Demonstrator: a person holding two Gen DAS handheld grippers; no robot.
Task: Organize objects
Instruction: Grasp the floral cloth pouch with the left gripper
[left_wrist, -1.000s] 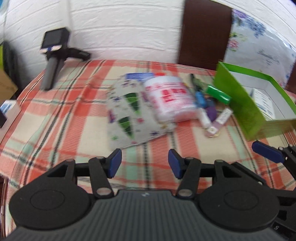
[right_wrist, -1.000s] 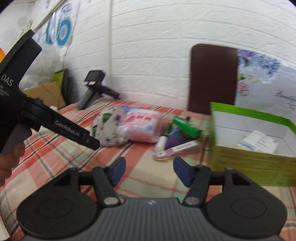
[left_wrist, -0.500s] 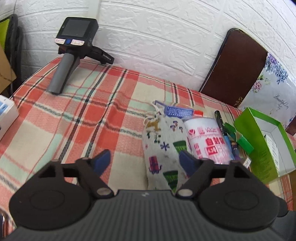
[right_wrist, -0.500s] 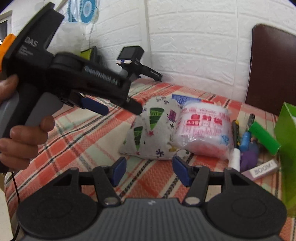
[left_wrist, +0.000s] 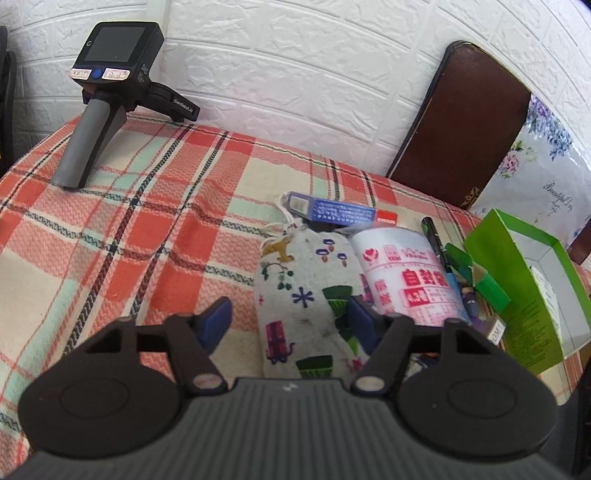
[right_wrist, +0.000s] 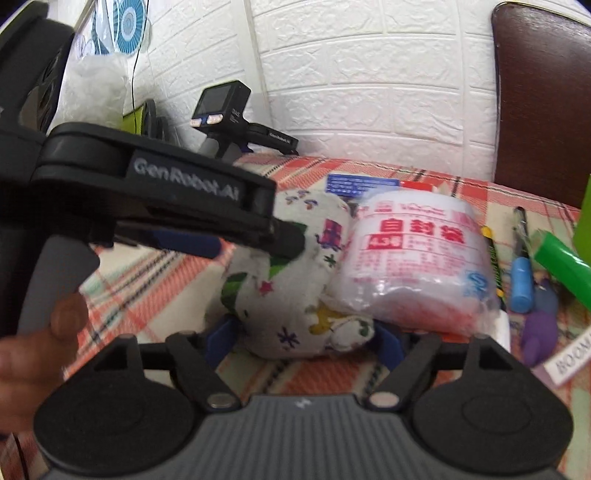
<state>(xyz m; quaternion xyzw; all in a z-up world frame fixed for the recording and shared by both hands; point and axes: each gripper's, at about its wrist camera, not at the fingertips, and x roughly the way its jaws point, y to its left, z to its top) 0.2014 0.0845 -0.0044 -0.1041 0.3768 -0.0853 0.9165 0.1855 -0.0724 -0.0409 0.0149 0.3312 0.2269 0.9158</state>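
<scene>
Two grippers converge on the printed drawstring pouch (right_wrist: 295, 295) lying on the plaid cloth (left_wrist: 110, 240). Right gripper (right_wrist: 303, 341) jaws apart, just been opening, pouch's near end between the pads; contact hard to tell. Left gripper (left_wrist: 291, 321) jaws just been closing, apart, straddling the pouch; in the right view its arm reads "GenRobot.AI". A hand (right_wrist: 33, 365) grips its handle, cut off at the edge. Beside the pouch, a plastic roll (right_wrist: 413, 258) with red Chinese print, then blurred pens (right_wrist: 521, 277) and a tag reading "BOOM" (right_wrist: 569, 354), cut off. Farther back, a blue box (left_wrist: 340, 214), text unreadable, and a green carton (left_wrist: 524, 295).
</scene>
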